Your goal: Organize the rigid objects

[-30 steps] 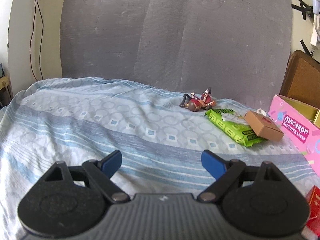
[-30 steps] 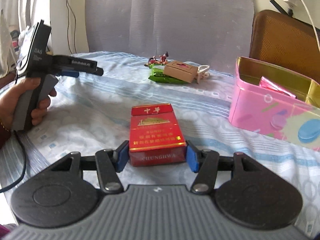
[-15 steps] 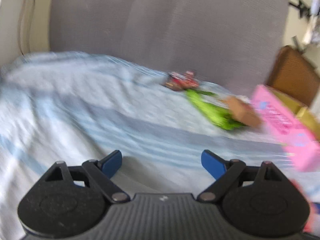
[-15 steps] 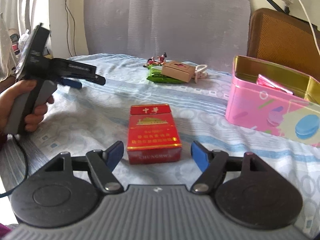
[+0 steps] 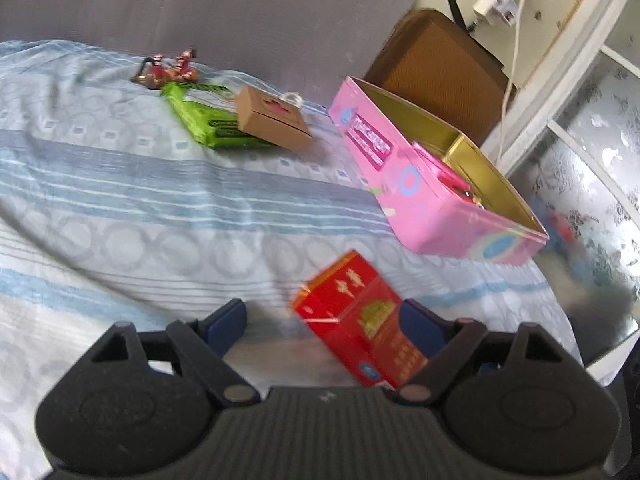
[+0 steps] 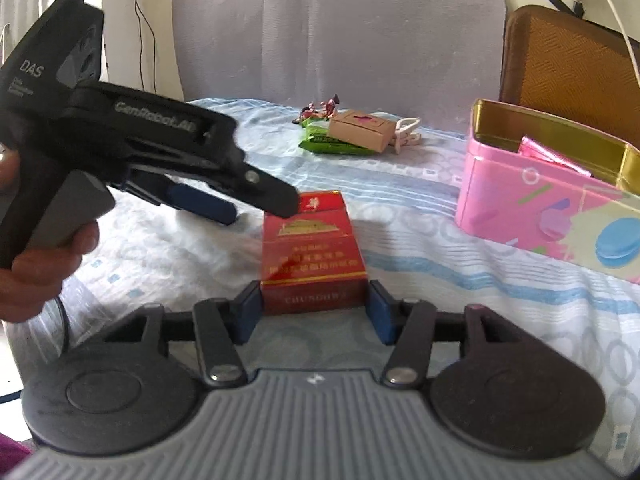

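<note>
A red cigarette pack [image 6: 314, 250] lies on the blue patterned bedsheet [image 6: 400, 248]. My right gripper [image 6: 314, 312] has its blue pads against both sides of the pack's near end. My left gripper [image 5: 326, 326] is open, and the pack [image 5: 360, 320] sits between its fingers, nearer the right finger [image 5: 418, 328]. In the right wrist view the left gripper [image 6: 256, 200] reaches in from the left to the pack's far end. An open pink macaron tin [image 6: 536, 200] with a gold inside stands to the right.
At the back of the bed lie a green packet [image 5: 204, 116], a small brown box [image 5: 270, 122] and a small figurine [image 5: 168, 70]. A brown chair back [image 5: 436, 60] stands behind the tin [image 5: 404, 184]. A white window frame [image 5: 560, 92] is at the right.
My left gripper swung right and down to the red pack. My right gripper opened half a second ago and has now closed on the pack again.
</note>
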Demonstrator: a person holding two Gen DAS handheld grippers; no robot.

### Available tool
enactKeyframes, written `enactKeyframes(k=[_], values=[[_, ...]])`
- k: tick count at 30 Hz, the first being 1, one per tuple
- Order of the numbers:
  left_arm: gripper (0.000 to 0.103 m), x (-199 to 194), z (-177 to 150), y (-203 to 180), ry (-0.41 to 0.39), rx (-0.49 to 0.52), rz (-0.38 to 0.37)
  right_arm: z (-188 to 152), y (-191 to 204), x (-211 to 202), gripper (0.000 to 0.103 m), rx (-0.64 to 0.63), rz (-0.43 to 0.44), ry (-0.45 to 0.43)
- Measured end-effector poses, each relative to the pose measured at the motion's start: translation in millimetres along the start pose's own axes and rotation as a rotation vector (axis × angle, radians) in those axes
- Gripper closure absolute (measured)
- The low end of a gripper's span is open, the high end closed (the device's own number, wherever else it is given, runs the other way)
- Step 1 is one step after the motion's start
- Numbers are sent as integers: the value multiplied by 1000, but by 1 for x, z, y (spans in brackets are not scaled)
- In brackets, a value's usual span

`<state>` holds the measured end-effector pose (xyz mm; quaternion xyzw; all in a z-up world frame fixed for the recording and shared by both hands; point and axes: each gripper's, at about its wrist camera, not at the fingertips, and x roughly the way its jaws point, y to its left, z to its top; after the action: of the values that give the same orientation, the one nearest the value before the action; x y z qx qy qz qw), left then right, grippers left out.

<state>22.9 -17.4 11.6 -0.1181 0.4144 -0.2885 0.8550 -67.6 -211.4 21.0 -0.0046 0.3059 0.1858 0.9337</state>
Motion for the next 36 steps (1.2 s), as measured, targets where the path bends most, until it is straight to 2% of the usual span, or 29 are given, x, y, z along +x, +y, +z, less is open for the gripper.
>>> enactKeyframes(k=[1,2,4,5,10,14,17,21,24,26,30,33,36], values=[[34,3,1,-2,10,2,-18,0,0,-2,46,2,13,-9],[34,6,3,-4,25,-6,-38,1,0,-4,46,12,24,-27],[35,9,11,-13,17,-1,-57,2,0,-10,46,9,-9,-66],[38,9,17,-19,10,11,-68,4,-3,-13,46,15,-31,-87],[38,18,61,-68,-45,103,-138,25,-34,-31,46,72,-126,-200],[36,46,94,-108,-64,194,-113,49,-78,-36,46,148,-164,-251],[34,74,115,-122,-45,206,-97,63,-118,-26,46,267,-133,-241],[32,111,132,-130,15,186,-82,73,-152,-5,46,373,-101,-183],[22,127,135,-135,17,209,-31,77,-169,11,45,409,-123,-127],[16,132,136,-134,5,201,-27,79,-175,20,45,396,-168,-103],[12,132,136,-134,-20,175,-20,82,-180,37,44,332,-398,-45],[7,122,130,-135,-53,192,-18,76,-181,27,42,357,-396,-90],[7,107,122,-136,-92,218,-13,68,-164,12,42,324,-427,-148]])
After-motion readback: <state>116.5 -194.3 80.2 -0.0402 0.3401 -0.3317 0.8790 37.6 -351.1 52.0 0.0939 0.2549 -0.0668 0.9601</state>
